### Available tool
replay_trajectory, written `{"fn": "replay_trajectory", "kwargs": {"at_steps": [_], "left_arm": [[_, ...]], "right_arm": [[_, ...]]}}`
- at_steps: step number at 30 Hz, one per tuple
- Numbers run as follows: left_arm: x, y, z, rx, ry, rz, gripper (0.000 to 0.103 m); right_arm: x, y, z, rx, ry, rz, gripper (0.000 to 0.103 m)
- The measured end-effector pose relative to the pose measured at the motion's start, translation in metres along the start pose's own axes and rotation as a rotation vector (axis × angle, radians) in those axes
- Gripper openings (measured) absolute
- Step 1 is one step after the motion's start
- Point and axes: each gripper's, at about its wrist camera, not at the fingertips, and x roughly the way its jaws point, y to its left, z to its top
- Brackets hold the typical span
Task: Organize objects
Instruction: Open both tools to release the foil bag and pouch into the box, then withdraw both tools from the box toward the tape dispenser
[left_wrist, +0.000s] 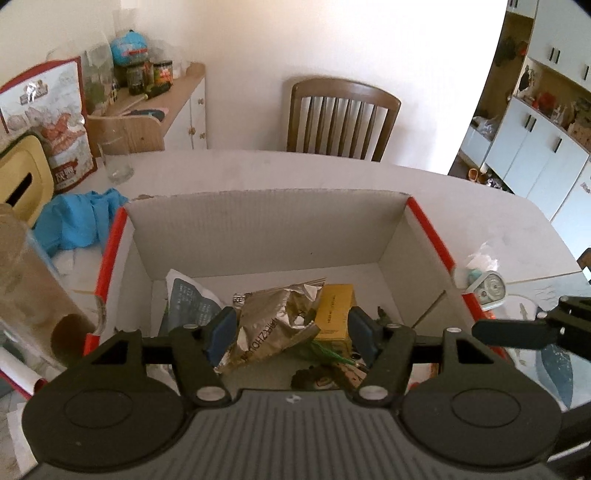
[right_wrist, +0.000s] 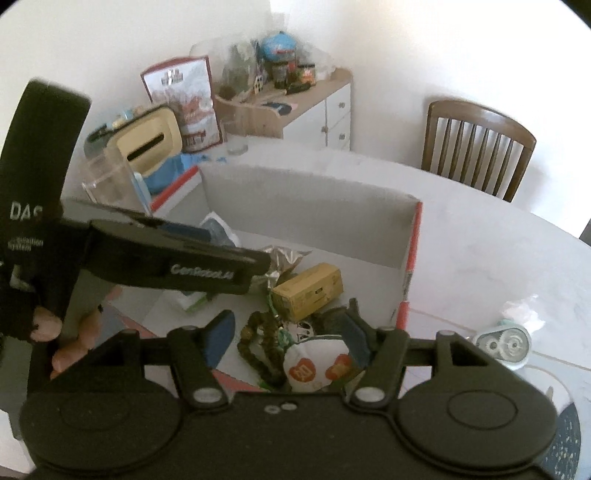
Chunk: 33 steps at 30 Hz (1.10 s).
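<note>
Over the box (left_wrist: 266, 221), both tools hang with jaws wide apart and nothing held. Left tool (left_wrist: 291, 334) points at the foil bag (left_wrist: 273, 325); right tool (right_wrist: 286, 341) sits above the mask (right_wrist: 316, 363) and beads (right_wrist: 258, 347).

Contents already in the box:
- foil bag, centre;
- yellow carton (left_wrist: 334, 314), at 3 o'clock of the bag;
- blue-grey pouch (left_wrist: 188, 299), at 9 o'clock of the bag;
- mask and beads, near the front wall.

Items outside the box, on the surface (left_wrist: 258, 166):
- blue cloth (left_wrist: 74, 221), at 9 o'clock of the box;
- glass (left_wrist: 118, 158), at 10 o'clock;
- gear device (right_wrist: 504, 347), at 3 o'clock, just beside the box wall;
- clear wrapper (right_wrist: 522, 312), behind the device.

Assessment: the task appears partly done. Several items are boxed; the loose items at both sides probably remain to be collected.
</note>
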Motion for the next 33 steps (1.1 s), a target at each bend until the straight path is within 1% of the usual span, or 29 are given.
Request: {"fn": "replay_trajectory", "kwargs": {"at_steps": [5, 10, 13, 15, 20, 23, 24, 27, 29, 31, 33], "left_arm": [[-0.022, -0.004, -0.001, -0.014, -0.033, -0.011, 0.066], [-0.044, -0.008, -0.002, -0.032, -0.067, -0.016, 0.067], [-0.057, -0.010, -0.003, -0.039, -0.086, -0.023, 0.068], [-0.065, -0.012, -0.004, -0.042, -0.098, -0.026, 0.071], [-0.083, -0.019, -0.006, -0.039, -0.125, -0.039, 0.072], [-0.090, -0.026, -0.010, -0.027, -0.135, -0.036, 0.078], [-0.093, -0.029, -0.011, -0.021, -0.140, -0.037, 0.079], [-0.097, -0.038, -0.015, -0.014, -0.143, -0.045, 0.081], [-0.098, -0.046, -0.017, -0.010, -0.142, -0.048, 0.082], [-0.099, -0.054, -0.020, -0.006, -0.141, -0.038, 0.082], [-0.099, -0.062, -0.022, -0.005, -0.140, -0.031, 0.083]], "right_arm": [[-0.024, -0.007, 0.001, 0.051, -0.053, 0.018, 0.063], [-0.046, -0.008, -0.001, 0.064, -0.093, 0.038, 0.063], [-0.060, -0.009, -0.006, 0.076, -0.116, 0.044, 0.066], [-0.070, -0.010, -0.009, 0.082, -0.136, 0.042, 0.067], [-0.093, -0.017, -0.016, 0.111, -0.181, 0.033, 0.074], [-0.104, -0.021, -0.021, 0.129, -0.198, 0.028, 0.078], [-0.107, -0.023, -0.023, 0.135, -0.204, 0.025, 0.078], [-0.114, -0.028, -0.029, 0.148, -0.219, 0.018, 0.084], [-0.118, -0.032, -0.033, 0.157, -0.230, 0.022, 0.090], [-0.123, -0.035, -0.037, 0.160, -0.243, 0.022, 0.095], [-0.127, -0.041, -0.042, 0.165, -0.256, 0.025, 0.098]]}}
